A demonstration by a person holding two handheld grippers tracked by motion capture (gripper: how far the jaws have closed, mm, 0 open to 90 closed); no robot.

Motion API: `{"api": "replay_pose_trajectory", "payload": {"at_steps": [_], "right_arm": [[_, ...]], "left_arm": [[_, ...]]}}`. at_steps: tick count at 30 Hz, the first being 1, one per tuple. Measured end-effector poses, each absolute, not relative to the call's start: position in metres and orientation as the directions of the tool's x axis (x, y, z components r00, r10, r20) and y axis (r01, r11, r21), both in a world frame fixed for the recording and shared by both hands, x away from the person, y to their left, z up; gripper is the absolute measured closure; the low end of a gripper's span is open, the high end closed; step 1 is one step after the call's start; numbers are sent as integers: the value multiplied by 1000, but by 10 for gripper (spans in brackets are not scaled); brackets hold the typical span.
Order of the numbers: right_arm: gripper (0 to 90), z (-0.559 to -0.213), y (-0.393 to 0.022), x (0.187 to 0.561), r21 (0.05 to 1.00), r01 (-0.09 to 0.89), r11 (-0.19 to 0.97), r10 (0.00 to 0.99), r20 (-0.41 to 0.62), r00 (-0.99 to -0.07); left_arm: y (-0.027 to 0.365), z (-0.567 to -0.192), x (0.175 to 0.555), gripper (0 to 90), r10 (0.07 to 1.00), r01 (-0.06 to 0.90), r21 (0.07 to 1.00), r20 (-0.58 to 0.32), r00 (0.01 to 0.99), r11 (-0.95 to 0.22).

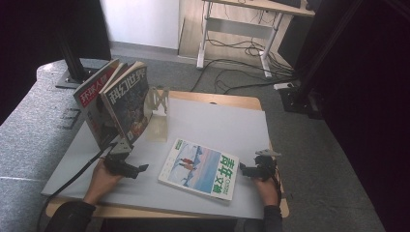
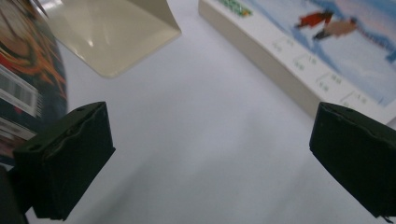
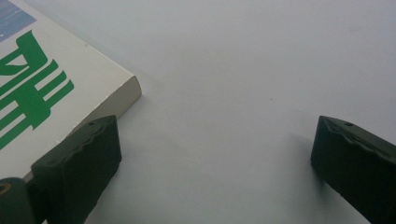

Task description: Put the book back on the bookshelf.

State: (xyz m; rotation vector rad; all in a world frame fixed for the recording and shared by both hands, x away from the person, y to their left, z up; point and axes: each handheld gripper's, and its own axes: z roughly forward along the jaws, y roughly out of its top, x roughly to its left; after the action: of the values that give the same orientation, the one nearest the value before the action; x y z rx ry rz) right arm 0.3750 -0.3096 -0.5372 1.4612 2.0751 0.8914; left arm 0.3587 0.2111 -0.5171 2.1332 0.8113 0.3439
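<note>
A smooth pale-grey mat (image 1: pixel 217 121) covers the desk (image 1: pixel 232 100), whose light wood edge shows at the far side. A thick paperback book (image 1: pixel 200 169) lies flat on the mat near the front, a little right of middle; its glossy white cover carries a snowy blue picture and bold green characters, and its cream page block shows along the edges. At the far left two magazines (image 1: pixel 116 104) with dark, busy covers stand on edge, leaning toward the right against a cream bookend (image 1: pixel 158 113) — an L-shaped piece with a flat, slightly shiny foot and a cut-out upright.

The left tongs (image 1: pixel 140 169), black and blocky with ribbed pads, sit low over the mat just in front of the magazines and left of the book. They are spread wide with nothing between them; the left gripper view shows bare mat in the gap, the bookend's foot ahead, a magazine cover at one side and the book's edge just beyond the other jaw.

The right tongs (image 1: pixel 243 170) sit just beside the book's right edge, near its front corner. They too are wide apart and hold nothing — in the right gripper view one jaw stands against the corner of the book, though whether it touches I cannot tell, and the other stands over bare mat.
</note>
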Motion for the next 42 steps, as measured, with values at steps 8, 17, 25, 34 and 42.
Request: {"api": "replay_pose_trajectory", "payload": {"at_steps": [8, 17, 25, 34, 42], "right_arm": [[14, -537, -310, 375, 723, 652, 229, 941, 8, -339], [14, -537, -310, 375, 722, 653, 229, 941, 9, -339], [15, -537, -310, 375, 722, 653, 229, 941, 9, -339], [18, -537, -310, 375, 723, 651, 231, 940, 7, -341], [57, -534, -310, 372, 720, 650, 244, 937, -2, -350]], "left_arm": [[207, -524, 361, 0, 650, 458, 734, -30, 760, -502], [199, -528, 365, 2, 646, 497, 659, -22, 763, -564], [198, -528, 365, 0, 642, 491, 654, -10, 766, -576], [197, -528, 365, 0, 644, 491, 655, -8, 765, -575], [197, -528, 365, 0, 644, 491, 654, -7, 765, -575]]}}
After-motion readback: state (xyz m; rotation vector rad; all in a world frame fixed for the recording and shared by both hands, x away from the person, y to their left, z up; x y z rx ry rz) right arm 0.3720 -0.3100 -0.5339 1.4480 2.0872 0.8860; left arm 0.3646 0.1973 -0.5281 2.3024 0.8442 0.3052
